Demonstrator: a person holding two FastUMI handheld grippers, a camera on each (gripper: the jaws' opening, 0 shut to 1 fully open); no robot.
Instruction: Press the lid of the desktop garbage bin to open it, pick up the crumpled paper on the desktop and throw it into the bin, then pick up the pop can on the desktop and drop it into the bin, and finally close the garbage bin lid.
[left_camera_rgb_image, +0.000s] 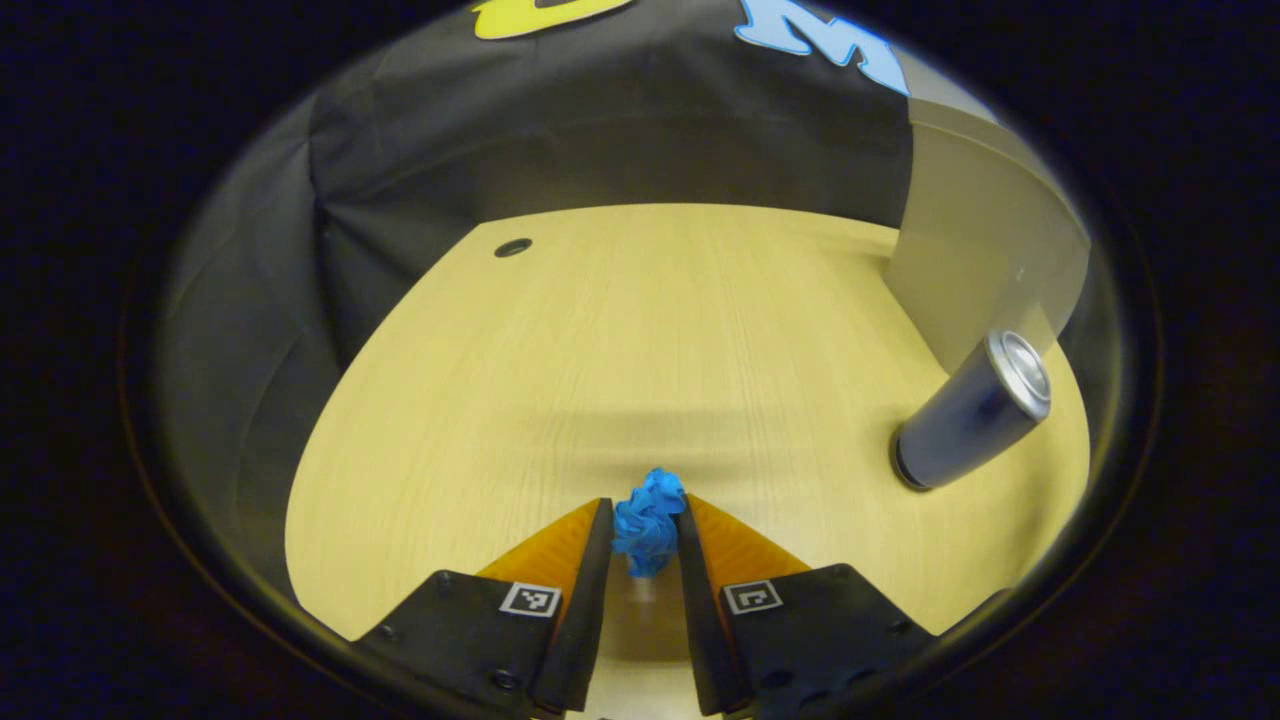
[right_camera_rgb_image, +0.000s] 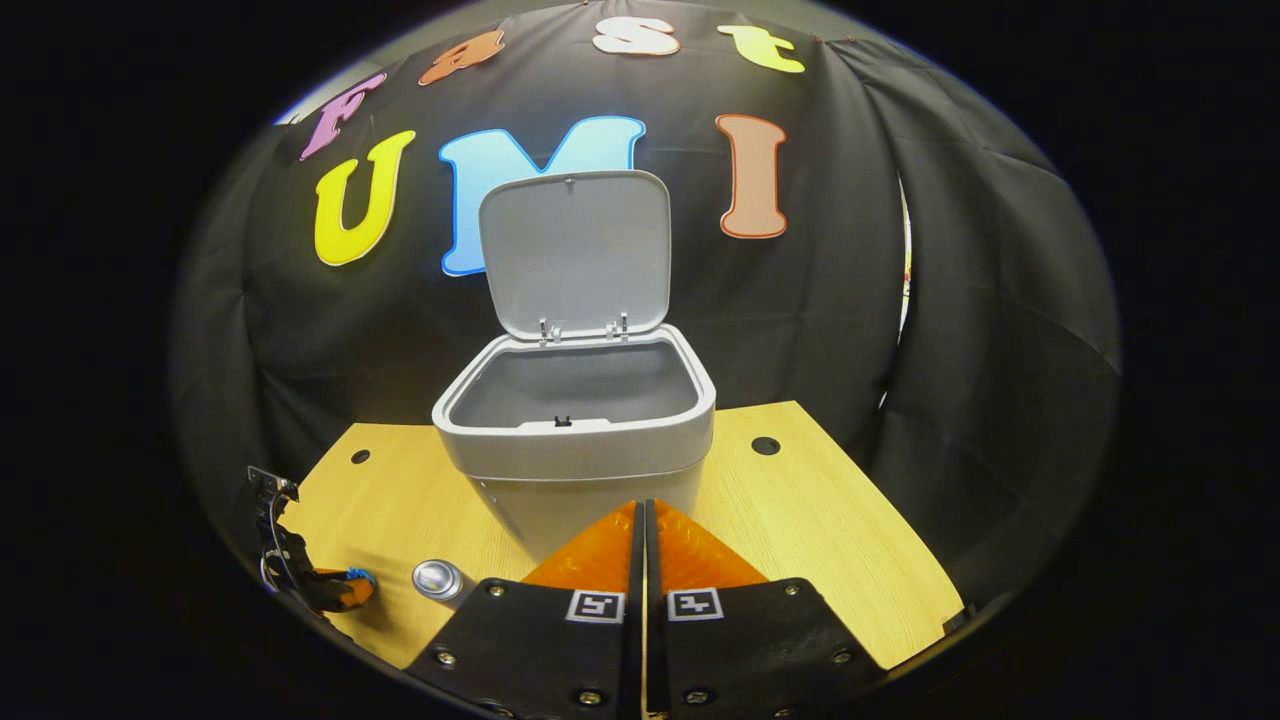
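Observation:
A blue crumpled paper sits between the fingertips of my left gripper, which is shut on it just above the wooden desktop. The pop can, dark with a silver top, stands upright to the right, close to the grey bin's wall. In the right gripper view the grey bin stands open, its lid raised upright at the back. My right gripper is shut on nothing, right in front of the bin. The left gripper and the can's top show at lower left.
Black cloth walls close off the back and sides of the desktop. Round cable holes sit near the desk's far edge. Bare wood lies left of the bin and ahead of the left gripper.

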